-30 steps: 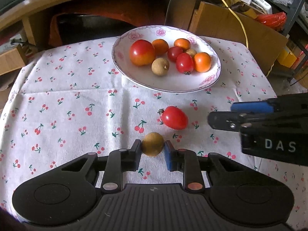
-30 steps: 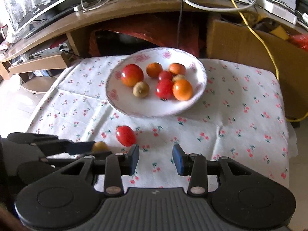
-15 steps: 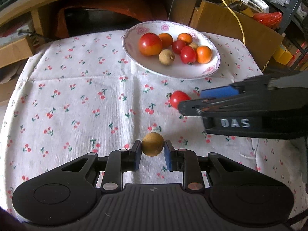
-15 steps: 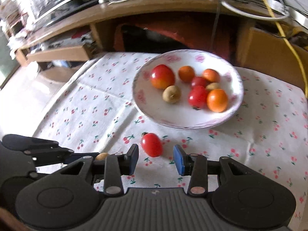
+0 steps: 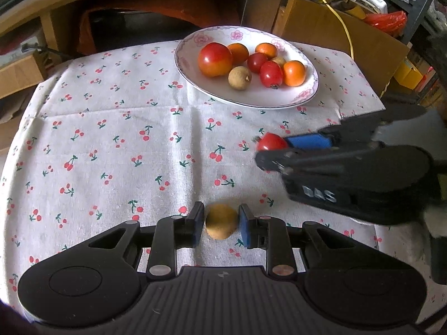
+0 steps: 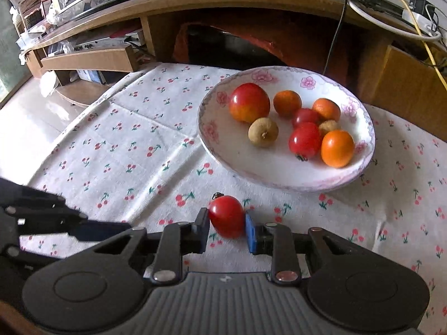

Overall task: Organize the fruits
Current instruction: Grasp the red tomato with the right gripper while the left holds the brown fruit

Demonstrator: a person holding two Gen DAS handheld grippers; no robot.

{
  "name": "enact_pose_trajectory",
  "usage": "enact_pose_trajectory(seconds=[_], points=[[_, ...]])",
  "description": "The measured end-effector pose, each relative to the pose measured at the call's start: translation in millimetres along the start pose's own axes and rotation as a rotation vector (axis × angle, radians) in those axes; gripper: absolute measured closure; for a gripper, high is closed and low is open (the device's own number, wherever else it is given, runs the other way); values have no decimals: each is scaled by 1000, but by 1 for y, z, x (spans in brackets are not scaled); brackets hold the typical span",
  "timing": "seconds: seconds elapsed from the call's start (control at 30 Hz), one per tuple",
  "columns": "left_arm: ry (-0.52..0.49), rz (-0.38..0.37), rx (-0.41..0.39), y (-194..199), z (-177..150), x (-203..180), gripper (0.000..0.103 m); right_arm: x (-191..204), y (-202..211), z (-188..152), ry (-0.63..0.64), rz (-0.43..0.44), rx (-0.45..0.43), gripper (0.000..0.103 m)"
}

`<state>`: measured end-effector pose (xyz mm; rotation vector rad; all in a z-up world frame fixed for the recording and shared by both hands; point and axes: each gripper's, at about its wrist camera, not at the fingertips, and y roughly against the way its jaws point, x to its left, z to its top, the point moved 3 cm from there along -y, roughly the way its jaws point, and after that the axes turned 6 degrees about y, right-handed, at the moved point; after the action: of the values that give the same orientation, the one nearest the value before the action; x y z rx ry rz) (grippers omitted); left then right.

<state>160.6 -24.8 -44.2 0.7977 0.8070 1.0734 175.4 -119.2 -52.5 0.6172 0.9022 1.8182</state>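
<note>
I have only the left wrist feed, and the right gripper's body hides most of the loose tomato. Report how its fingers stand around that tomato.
Observer: From the right wrist view, the tomato sits squarely between the right gripper fingers. The blue pad presses its right side and the black finger appears to touch its left.
Operator: Say whether it is off the cloth.
Observer: It looks to be resting on the tablecloth, short of the near rim of the plate, with its stem end turned up toward the plate.
</note>
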Motion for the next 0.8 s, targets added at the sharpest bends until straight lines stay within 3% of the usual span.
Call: enact_pose_trajectory(seconds=[0.5, 0.8], points=[[-52, 1, 21, 20, -21, -20, 69, -10, 92, -92, -85, -78, 115, 76], [-127, 17, 53, 24, -57, -39, 65, 12, 86, -113, 1, -90, 128, 76]])
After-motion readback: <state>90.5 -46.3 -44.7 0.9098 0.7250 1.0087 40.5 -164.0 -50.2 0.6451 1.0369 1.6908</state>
